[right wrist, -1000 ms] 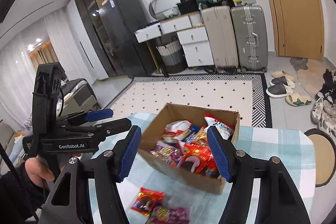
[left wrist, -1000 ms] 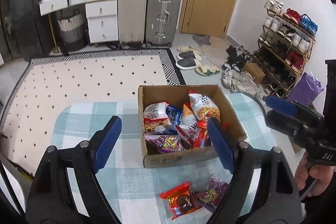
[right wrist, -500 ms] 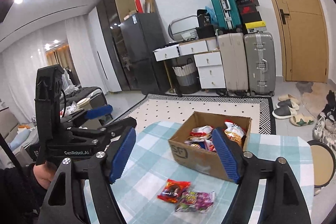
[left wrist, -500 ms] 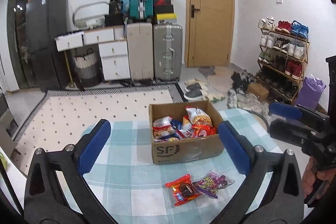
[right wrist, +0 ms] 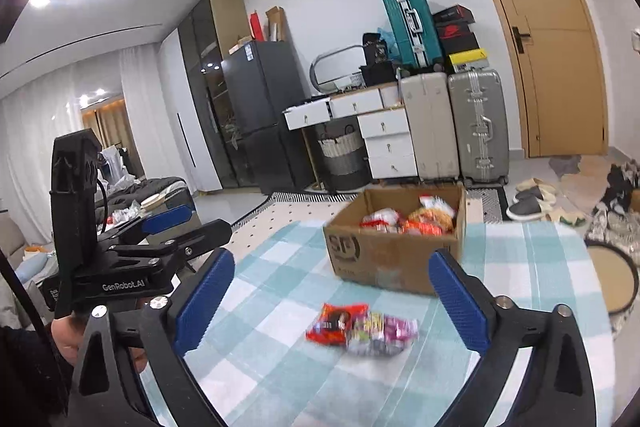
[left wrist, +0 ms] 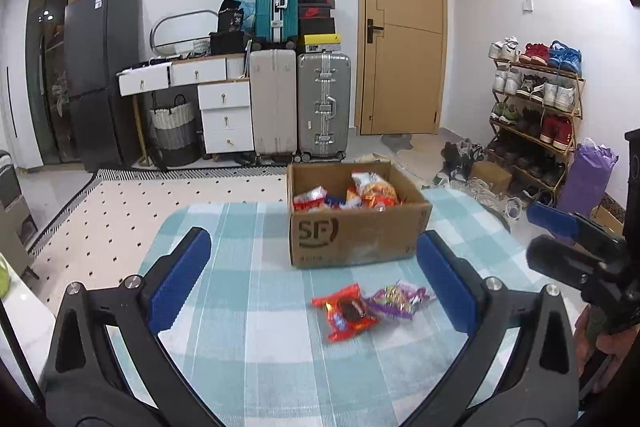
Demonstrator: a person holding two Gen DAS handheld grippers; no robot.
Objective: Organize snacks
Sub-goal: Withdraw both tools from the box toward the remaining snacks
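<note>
**Item 1. Left tongs**: blue pads wide apart, holding nothing, poised above the near part of the counter.

**Item 2. Right tongs**: likewise spread wide and empty, alongside the left pair.

**Item 3. Cardboard box**: open-topped, printed "SF" on the near wall, standing on the checked cloth toward the far side of the counter. Already stocked with assorted snack bags.

**Item 4. Red snack packet**: lying flat on the cloth, outside the box, just in front of its near wall.

**Item 5. Purple snack packet**: beside the red one on its right, edges touching or overlapping; which, I cannot tell.

**Position relative to tongs:** in both wrist views the two loose packets sit between the spread pads but farther forward and lower; neither pair touches them. The box is beyond the packets.

**Handling note (my judgement):** the step in hand appears to be collecting the loose packets for the box. Take one at a time; come down over a crimped end or a puffed edge rather than the flat face, since film wrappers slide. Begin with the red packet, which lies nearer the left tongs, and lift it clear of its purple neighbour so as not to drag that along.
</note>
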